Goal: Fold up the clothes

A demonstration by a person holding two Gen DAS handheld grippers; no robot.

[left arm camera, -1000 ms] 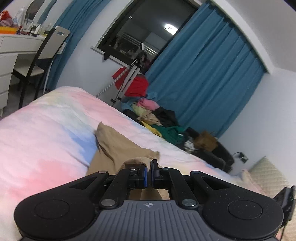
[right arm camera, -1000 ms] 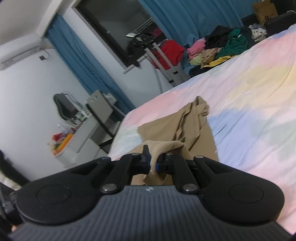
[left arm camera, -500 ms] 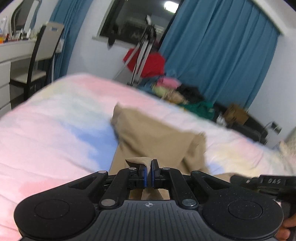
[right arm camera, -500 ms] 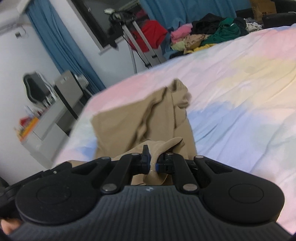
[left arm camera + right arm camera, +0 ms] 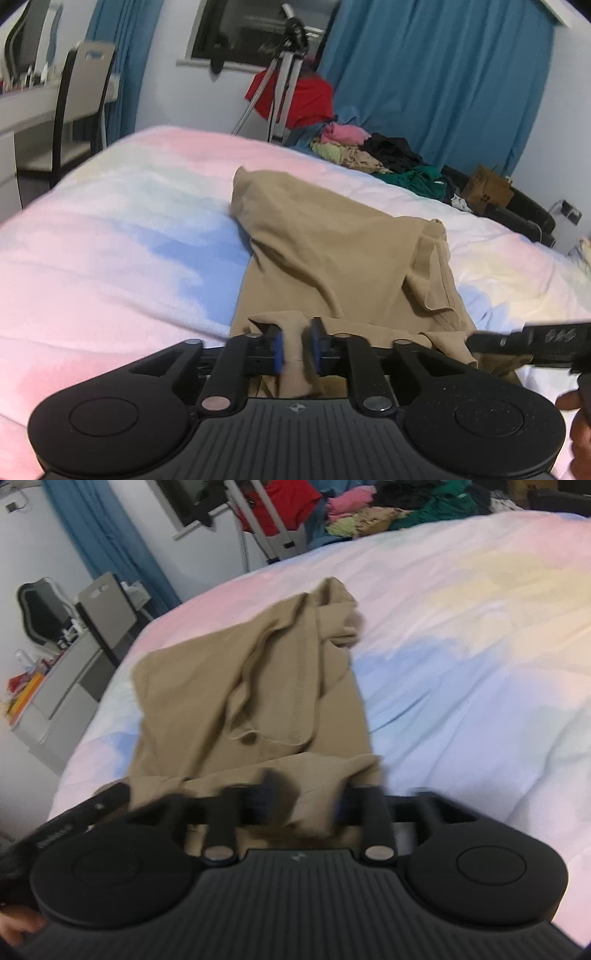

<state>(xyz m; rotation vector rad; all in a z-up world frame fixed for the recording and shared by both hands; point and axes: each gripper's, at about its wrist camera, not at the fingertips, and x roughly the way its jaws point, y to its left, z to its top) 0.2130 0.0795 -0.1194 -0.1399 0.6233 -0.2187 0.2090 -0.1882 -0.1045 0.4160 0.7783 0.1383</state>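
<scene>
Both our grippers' jaws have just parted: left gripper and right gripper release the tan garment, now lying rumpled on the bed; this hem looks laid.

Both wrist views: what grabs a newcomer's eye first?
The tan garment sprawled in the middle of the pastel bed, its near edge between the fingers of the left tool and the right tool. Behind the bed, a clothes pile lies by the blue curtain.
</scene>
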